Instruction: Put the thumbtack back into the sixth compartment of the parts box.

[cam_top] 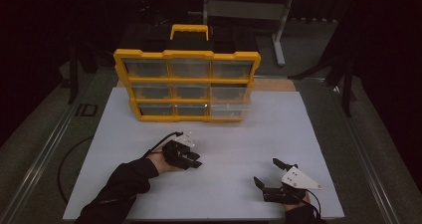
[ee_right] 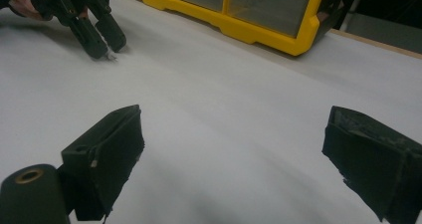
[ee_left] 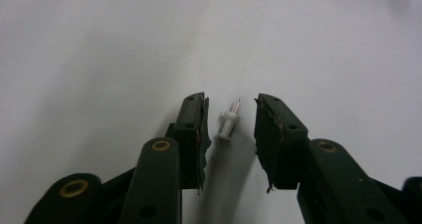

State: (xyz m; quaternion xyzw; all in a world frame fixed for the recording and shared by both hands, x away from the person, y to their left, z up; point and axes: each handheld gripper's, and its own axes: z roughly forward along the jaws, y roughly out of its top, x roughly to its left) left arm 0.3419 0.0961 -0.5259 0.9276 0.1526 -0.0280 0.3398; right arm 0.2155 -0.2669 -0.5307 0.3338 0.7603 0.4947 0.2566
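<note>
A small white push pin [ee_left: 228, 123] lies on the white table top [ee_left: 99, 59], its metal point aimed away from the camera. My left gripper [ee_left: 231, 100] is open with its jaws on either side of the pin, the left jaw very near it; I cannot tell whether it touches. In the high view the left gripper [cam_top: 195, 160] is down at the table's middle left. My right gripper [cam_top: 267, 171] is wide open near the front right, holding nothing. The right gripper view shows its own spread jaws [ee_right: 234, 113] and, farther off, the left gripper [ee_right: 102, 42] with the pin [ee_right: 109, 57] at its tips.
A yellow organizer case [cam_top: 186, 84] with clear drawers stands upright at the table's far side, also seen as the yellow case [ee_right: 249, 20] in the right gripper view. A metal stand [cam_top: 278, 30] rises behind the table. Cables trail off the left edge [cam_top: 74, 159].
</note>
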